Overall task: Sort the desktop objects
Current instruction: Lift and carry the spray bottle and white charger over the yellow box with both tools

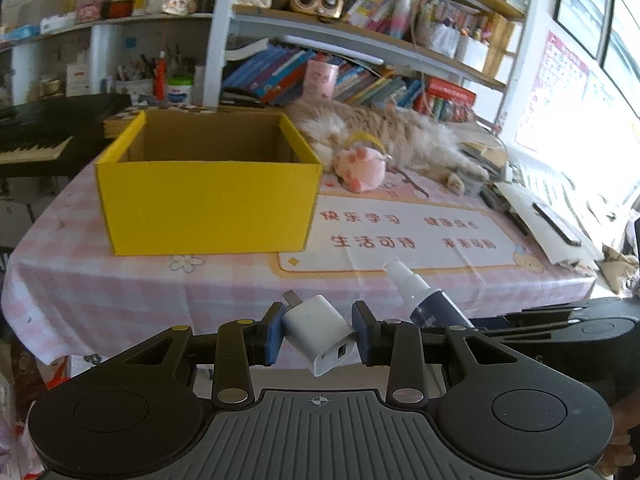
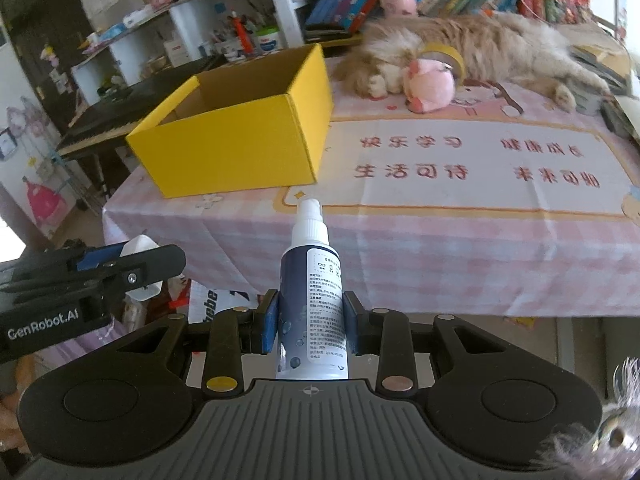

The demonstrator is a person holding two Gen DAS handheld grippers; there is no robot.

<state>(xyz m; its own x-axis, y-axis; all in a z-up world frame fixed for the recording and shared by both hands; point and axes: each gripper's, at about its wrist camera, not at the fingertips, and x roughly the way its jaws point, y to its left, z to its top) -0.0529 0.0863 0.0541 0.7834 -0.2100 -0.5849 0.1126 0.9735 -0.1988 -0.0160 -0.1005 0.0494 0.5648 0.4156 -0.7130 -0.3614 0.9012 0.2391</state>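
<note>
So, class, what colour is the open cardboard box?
Yellow cardboard box, brown inside; left wrist view.

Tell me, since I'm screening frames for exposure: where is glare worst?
Left wrist view: the window at right blows out white, washing over the papers beneath. Right wrist view: more even light, spray bottle label sharp; both bend straight edges, fisheye style.

one yellow box [image 1: 208,204], one charger [image 1: 318,330], one spray bottle [image 2: 312,304], one cat [image 2: 480,48]

Yellow box [image 1: 208,208] open-topped; cat [image 1: 400,136] and plush [image 1: 362,170] crowd behind.
</note>
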